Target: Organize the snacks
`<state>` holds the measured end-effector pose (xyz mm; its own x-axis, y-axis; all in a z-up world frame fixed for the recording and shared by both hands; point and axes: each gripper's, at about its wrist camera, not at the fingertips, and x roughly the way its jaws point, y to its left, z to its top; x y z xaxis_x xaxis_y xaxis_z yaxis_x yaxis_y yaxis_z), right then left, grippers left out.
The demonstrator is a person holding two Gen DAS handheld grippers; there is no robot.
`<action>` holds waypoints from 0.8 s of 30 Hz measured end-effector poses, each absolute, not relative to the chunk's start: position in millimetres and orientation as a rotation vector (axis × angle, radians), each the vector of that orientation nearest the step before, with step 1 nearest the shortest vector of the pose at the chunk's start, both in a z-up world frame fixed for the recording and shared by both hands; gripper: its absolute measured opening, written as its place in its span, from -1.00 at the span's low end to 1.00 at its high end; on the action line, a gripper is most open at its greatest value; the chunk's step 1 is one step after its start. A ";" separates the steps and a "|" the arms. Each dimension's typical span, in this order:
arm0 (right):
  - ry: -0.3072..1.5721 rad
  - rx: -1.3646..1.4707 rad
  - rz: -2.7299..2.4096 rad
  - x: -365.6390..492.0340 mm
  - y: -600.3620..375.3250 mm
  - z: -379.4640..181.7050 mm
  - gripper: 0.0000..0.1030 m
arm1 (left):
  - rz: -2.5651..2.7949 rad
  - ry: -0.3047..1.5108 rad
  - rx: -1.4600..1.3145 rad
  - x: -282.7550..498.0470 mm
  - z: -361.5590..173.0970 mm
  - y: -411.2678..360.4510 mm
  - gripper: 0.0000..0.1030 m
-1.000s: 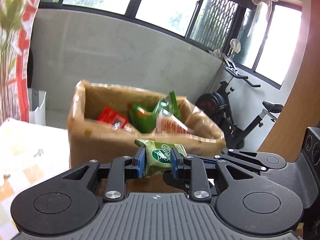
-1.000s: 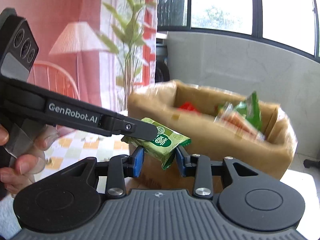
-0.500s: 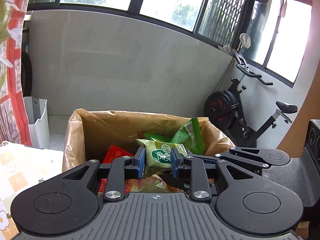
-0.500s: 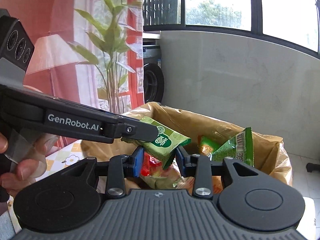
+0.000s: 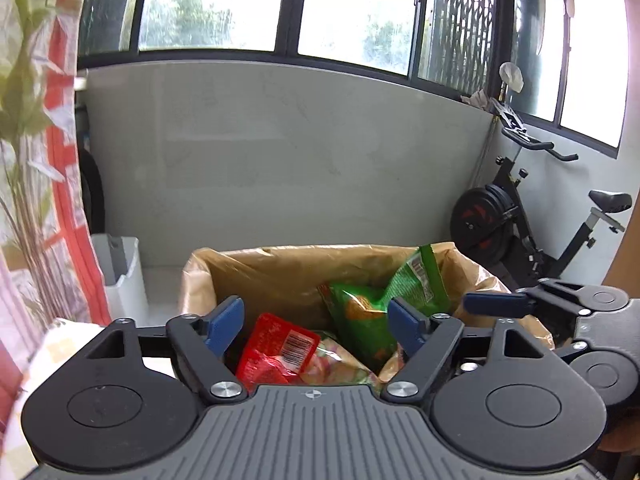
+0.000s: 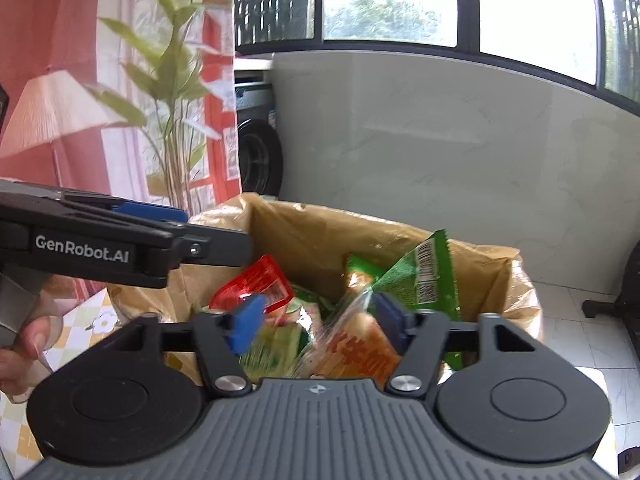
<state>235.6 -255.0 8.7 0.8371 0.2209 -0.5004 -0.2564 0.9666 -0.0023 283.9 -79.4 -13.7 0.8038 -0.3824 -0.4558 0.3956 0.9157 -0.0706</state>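
Observation:
A box lined with a brown bag holds several snack packets: a red one, a tall green one and an orange one. My left gripper hangs over the box, its jaws opening, with nothing pressed between them. My right gripper is beside it over the box, jaws also opening. A pale green packet shows blurred below its pads, inside the box. One of the left gripper's fingers reaches in from the left.
An exercise bike stands at the right, beyond the box. A white bin and a red patterned curtain are on the left. A hand holds the left gripper above a checked tablecloth. A grey wall under windows lies behind.
Both grippers, which were shut together on one pale green packet, have opened and let it go. It has dropped into the box. Both have moved forward over the box.

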 end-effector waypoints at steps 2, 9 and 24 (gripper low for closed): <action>0.511 -0.056 0.249 230.5 -258.2 12.8 0.71 | -0.397 0.454 0.054 277.8 -7.8 -78.4 0.72; 0.464 0.001 0.196 208.4 -266.7 28.3 0.96 | -0.294 0.417 0.086 256.8 10.6 -73.4 0.76; 0.454 0.032 0.141 153.4 -275.3 58.4 0.99 | -0.171 0.355 0.080 193.0 48.6 -56.9 0.85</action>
<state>153.4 -275.3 58.4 0.8892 0.1430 -0.4346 -0.1288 0.9897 0.0621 193.0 -56.9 48.6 0.9234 -0.1528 -0.3521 0.1807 0.9824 0.0476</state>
